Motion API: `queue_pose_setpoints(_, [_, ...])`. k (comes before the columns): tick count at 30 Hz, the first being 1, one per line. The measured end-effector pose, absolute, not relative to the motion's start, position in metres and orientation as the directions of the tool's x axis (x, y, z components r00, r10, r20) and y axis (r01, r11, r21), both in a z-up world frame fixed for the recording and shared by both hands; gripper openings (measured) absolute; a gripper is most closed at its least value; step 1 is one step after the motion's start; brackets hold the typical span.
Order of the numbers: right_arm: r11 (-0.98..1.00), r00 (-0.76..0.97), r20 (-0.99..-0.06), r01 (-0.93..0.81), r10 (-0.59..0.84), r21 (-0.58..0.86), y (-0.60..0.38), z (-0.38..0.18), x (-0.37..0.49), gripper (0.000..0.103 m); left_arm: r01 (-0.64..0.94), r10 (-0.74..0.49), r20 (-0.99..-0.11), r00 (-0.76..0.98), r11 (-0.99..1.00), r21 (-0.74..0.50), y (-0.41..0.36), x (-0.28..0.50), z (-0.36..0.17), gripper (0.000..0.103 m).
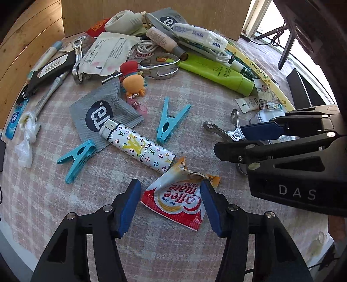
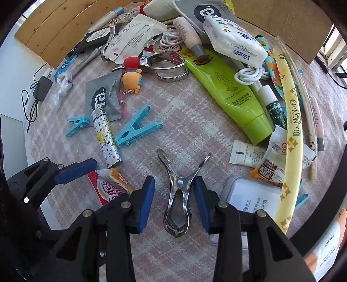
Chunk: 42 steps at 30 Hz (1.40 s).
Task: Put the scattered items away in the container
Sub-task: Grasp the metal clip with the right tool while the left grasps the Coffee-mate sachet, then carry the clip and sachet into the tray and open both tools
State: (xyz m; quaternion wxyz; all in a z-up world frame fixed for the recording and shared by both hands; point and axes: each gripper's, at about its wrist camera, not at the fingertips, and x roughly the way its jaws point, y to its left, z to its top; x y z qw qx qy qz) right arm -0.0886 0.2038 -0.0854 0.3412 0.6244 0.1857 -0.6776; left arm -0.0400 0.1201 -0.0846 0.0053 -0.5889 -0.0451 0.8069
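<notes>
- Sachet [image 1: 175, 201], red and white, is seen lying flat on the cloth between the blue pads of the left claw [image 1: 170, 202]; the right pad [image 1: 211, 206] overlaps its torn edge, the left pad stands clear of it, so the claw is part-open and nothing is gripped.
- Metal clip [image 2: 179, 195] is framed between the pads of the right claw [image 2: 174, 201], handles pointed away from the camera, a gap left on both sides; that claw too is part-open and empty.
- The two claws are held near each other, both aimed steeply down at the table.
- A patterned lighter [image 1: 138, 148] is laid just beyond the sachet, its end touching the torn corner, with two blue pegs [image 1: 171, 121] beside it.
- Clutter is heaped along the far side: a green tube [image 2: 229, 95], a tissue pack [image 2: 235, 45], a white cable [image 2: 171, 39], a yellow hoop [image 2: 291, 130] and an orange toy [image 2: 131, 79].
- The table is covered by a pale pink checked cloth [image 1: 195, 97]; a cardboard box wall [image 1: 151, 10] is seen behind the heap, with wooden boards [image 1: 26, 39] to its left and a bright window [image 1: 266, 23] at the right.
</notes>
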Motion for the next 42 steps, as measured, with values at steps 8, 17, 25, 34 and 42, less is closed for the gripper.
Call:
queue_pose_setpoints(8, [-0.707,-0.023,-0.980,0.696,-0.197,0.126,0.198,-0.084,-0.091,0.019,0.030,0.114,-0.941,-0.319,-0.991,-0.130,0.122,-0.033,-0.084,0.013])
queue_pose_setpoints(17, [-0.724,-0.021,-0.966,0.666,-0.258,0.179,0.220,-0.072,-0.086,0.018,0.072,0.156,-0.918,-0.365,-0.978,-0.195,0.114,-0.016,-0.072,0.007])
queue_pose_setpoints(25, [-0.745,-0.069,-0.927,0.619,-0.368,0.249,0.260,-0.021,-0.092,0.018,0.057,0.182,-0.880,-0.438,-0.972,-0.229,0.113,-0.027,-0.020,0.008])
queue_pose_setpoints(34, [-0.861,-0.250,-0.892,0.450,-0.377,0.238,0.383,0.028,-0.123,0.019,-0.115,0.275,-0.841,-0.465,-0.961,-0.251,0.199,-0.073,0.018,0.008])
queue_pose_setpoints(42, [-0.967,-0.392,-0.890,0.188,-0.233,0.171,0.533,0.045,-0.131,0.019,-0.307,0.386,-0.816,-0.430,-0.913,-0.269,0.320,-0.105,0.039,0.008])
